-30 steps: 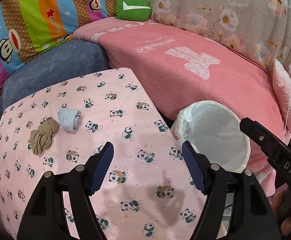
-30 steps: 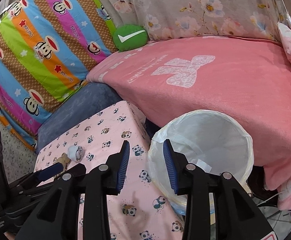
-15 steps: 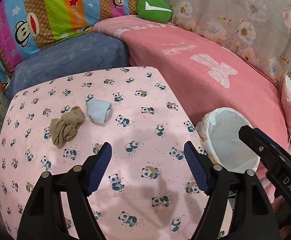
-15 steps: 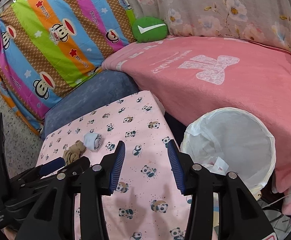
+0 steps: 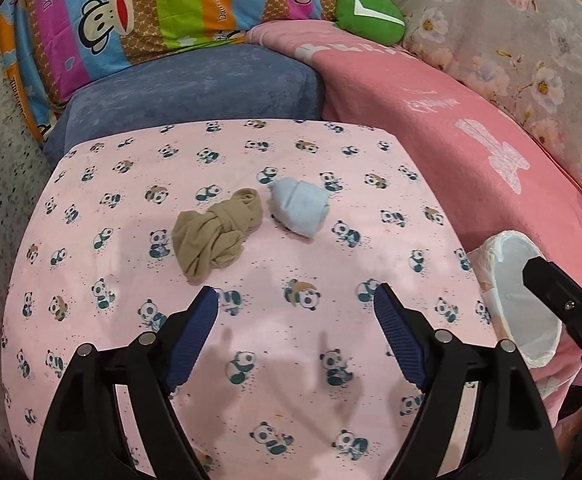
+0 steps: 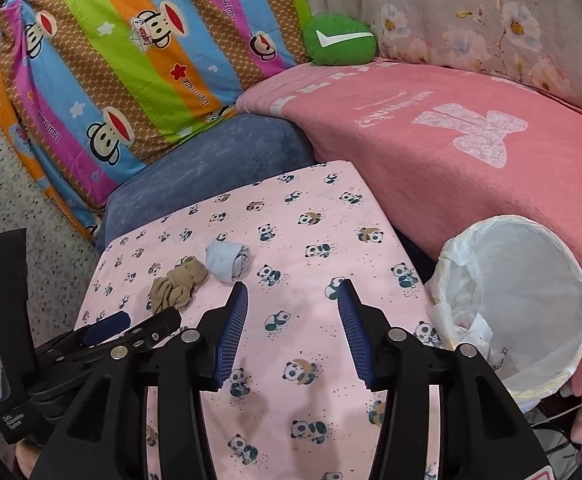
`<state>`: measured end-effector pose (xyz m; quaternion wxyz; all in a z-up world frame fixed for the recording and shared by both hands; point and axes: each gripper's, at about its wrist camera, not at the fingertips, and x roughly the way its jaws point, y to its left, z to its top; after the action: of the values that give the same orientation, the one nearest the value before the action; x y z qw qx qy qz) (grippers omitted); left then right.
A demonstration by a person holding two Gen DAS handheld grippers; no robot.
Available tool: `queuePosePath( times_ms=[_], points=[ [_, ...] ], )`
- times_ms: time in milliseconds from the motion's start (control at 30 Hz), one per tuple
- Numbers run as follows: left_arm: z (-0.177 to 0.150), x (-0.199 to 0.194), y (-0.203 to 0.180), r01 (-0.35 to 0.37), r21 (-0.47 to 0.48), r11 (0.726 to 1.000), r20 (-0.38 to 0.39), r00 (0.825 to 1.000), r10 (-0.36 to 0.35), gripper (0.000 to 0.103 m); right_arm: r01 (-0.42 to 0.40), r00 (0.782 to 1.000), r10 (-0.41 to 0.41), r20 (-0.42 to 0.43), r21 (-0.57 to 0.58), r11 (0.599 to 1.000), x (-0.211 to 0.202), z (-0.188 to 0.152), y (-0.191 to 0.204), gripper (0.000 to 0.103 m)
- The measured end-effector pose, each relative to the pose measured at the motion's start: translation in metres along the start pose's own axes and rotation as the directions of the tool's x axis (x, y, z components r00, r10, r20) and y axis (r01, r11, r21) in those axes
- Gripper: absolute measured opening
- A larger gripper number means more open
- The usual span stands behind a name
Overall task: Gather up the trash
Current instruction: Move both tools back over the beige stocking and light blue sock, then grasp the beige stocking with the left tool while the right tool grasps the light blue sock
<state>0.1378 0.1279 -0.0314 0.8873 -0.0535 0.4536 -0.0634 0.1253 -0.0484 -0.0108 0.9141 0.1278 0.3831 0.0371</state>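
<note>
While both grippers hang over the pink panda-print cloth surface (image 5: pixel 139 168), neither one has anything in it. The left gripper (image 5: pixel 295 304) has its blue ribbed pads spread wide, and its jaws have just been opening further, with only bare panda cloth between them. The right gripper (image 6: pixel 293 300) is about half spread, its jaws also just opening, again nothing between the pads but cloth.

The trash bits sit side by side on the far half of that cloth: a crumpled tan stocking-like wad (image 5: pixel 215 236) and a rolled pale-blue sock-like bundle (image 5: pixel 301 208), just beside each other, maybe barely touching, hard to say. In the left wrist view the tan wad lies just beyond the left finger's tip, not touching it. In the right wrist view the blue bundle (image 6: pixel 229 260) is just past the tip of the right gripper's left finger, with the tan wad (image 6: pixel 177 286) further left, near the left gripper's finger poking in from the side.

A round bin lined with a white plastic bag (image 6: pixel 531 280) stands off the cloth's right edge, against a pink fleece blanket (image 6: pixel 471 152), with a few scraps of paper in the bottom. Behind everything there's a blue-grey cushion (image 5: pixel 195 88), a striped cartoon-monkey quilt (image 6: pixel 139 48), a floral sheet (image 6: pixel 491 8) and a small green pillow with a white tick (image 6: pixel 339 40).
</note>
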Motion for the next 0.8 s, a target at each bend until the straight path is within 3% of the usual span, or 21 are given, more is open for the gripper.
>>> queuePosePath(
  times_ms=[267,433,800],
  points=[
    [0.014,0.03,0.049,-0.064,-0.043,0.997,-0.029,0.998,0.063,0.081,-0.039,0.997,0.038,-0.067,-0.025,0.999,0.05,0.003,0.036,0.052],
    [0.027,0.054,0.062,-0.077,-0.013,0.997,-0.04,0.996,0.077,0.081,-0.058,0.994,0.056,-0.096,-0.021,0.998,0.085,0.008,0.054,0.052],
    [0.039,0.1,0.073,-0.021,0.01,1.0,-0.085,0.996,0.022,0.081,-0.06,0.985,0.055,-0.163,-0.023,0.998,0.169,0.031,0.082,0.061]
  ],
)
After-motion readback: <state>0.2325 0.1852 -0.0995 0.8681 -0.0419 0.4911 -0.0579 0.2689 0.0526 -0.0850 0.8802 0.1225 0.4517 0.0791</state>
